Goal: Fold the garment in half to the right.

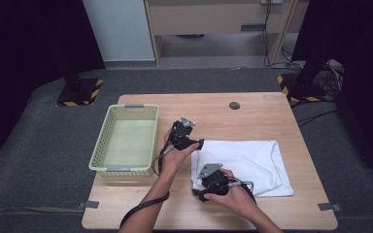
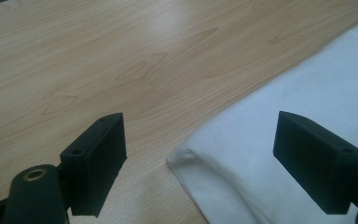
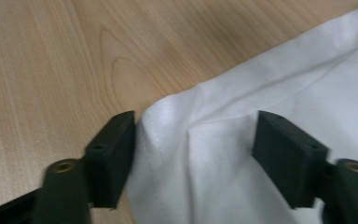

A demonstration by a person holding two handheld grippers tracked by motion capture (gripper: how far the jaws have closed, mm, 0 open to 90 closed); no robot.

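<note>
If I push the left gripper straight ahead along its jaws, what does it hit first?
Most likely the near corner of the white cloth, lying between the open jaws of the left gripper; beyond it, bare wooden table. Depth is hard to judge.

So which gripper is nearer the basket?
Left. The left gripper sits between the basket and the cloth; the right gripper is at the cloth's near corner.
</note>
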